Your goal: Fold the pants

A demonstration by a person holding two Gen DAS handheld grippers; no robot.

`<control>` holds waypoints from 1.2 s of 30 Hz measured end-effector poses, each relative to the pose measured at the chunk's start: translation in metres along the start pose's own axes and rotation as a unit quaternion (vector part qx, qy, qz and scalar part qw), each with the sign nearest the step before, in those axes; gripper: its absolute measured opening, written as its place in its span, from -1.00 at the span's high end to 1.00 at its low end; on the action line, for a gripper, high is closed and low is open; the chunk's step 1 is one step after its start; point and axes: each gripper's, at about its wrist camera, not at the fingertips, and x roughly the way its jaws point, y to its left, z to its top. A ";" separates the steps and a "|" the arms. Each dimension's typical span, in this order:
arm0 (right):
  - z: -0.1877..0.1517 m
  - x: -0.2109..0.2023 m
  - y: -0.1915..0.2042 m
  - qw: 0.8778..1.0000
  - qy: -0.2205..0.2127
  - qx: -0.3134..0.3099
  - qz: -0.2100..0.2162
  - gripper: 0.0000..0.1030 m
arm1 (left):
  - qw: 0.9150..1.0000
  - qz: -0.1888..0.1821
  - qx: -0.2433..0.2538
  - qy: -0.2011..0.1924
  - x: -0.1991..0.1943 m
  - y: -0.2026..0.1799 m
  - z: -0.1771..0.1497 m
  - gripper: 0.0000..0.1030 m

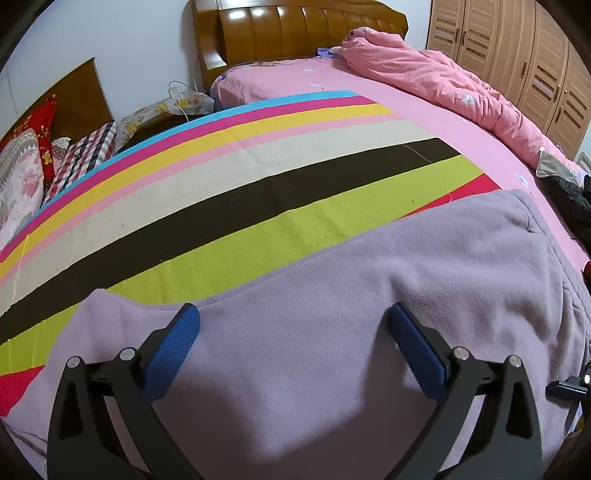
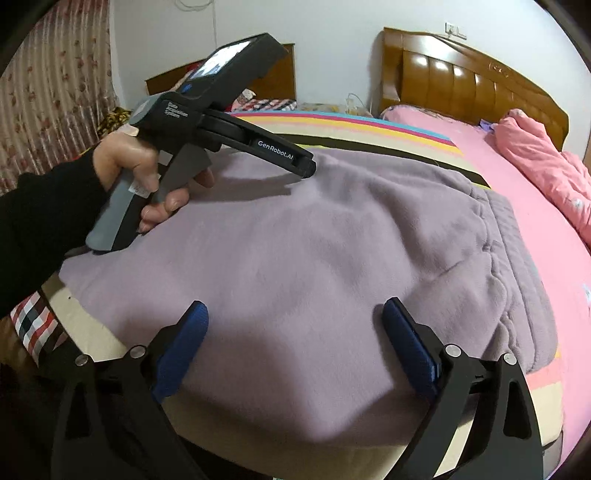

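both grippers, left [image 1: 293, 325] and right [image 2: 293, 321], hang spread wide over the lilac pants [image 2: 314, 236] on the striped blanket [image 1: 221, 192], gripping nothing

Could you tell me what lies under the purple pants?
The pants lie on a striped blanket spread over a pink sheet. The part of the blanket directly beneath them is covered.

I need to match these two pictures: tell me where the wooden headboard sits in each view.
Left wrist view: wooden headboard at top centre, behind the pink quilt.
Right wrist view: wooden headboard at upper right.
Shared landmark: the lilac pants on the striped blanket.
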 end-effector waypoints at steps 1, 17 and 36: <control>-0.002 -0.001 0.000 1.000 -0.004 0.000 0.001 -0.77 | 1.000 0.000 0.000 0.000 0.000 0.000 0.000 -0.97; 0.072 0.026 -0.063 0.997 0.063 0.046 -0.030 -0.77 | 1.000 -0.003 -0.001 -0.002 -0.002 0.002 -0.001 -0.97; 0.097 0.077 -0.092 0.991 0.096 0.074 -0.061 -0.83 | 1.000 -0.005 -0.002 -0.003 -0.002 0.004 0.000 -0.97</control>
